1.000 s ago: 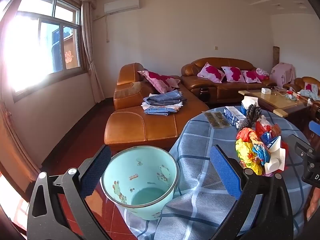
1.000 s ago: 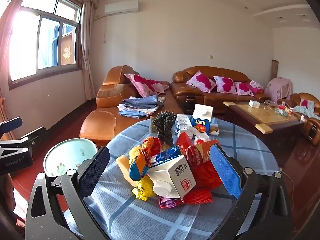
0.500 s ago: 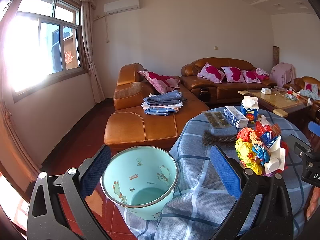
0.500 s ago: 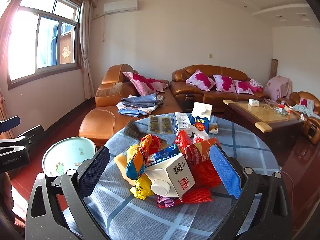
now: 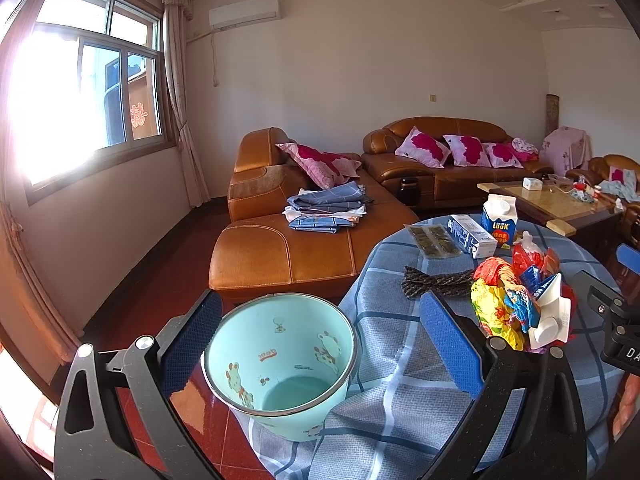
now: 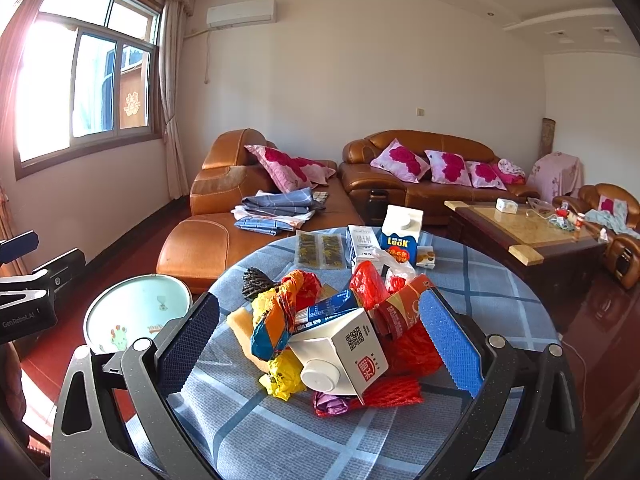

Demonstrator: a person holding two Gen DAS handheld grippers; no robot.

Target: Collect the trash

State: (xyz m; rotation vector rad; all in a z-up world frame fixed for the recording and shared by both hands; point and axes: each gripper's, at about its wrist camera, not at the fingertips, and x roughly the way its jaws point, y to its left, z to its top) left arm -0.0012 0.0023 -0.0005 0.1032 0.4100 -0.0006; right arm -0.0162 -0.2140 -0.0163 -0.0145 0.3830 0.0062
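A: Left wrist view first. What containers are there?

B: A mint bin stands on the red floor, touching the edge of the round table and its hanging blue plaid cloth. Only its pale bottom shows inside; nothing lies in it.

A: And the left claw?

B: Spread wide, gripping nothing. The bin's mouth sits between its two pads as seen from here; whether either pad touches the rim, I cannot tell.

A: Where is the trash?

B: In a pile on the table, right of the bin: yellow and orange wrappers, red bags, a white carton. A dark patterned strip lies flat just left of the pile. Farther back lie a clear packet, a blue-white box and an upright Look carton.

A: Now the right wrist view.

B: The bin shows at the left, beyond the table edge, with the left claw's body beside it. The pile sits on the table between the pads of the right claw.

A: Is that claw closed on it?

B: No, it is spread wide and pinches nothing. The right pad is close to the red bags; contact is unclear. The white carton lies on its side, cap toward the camera.
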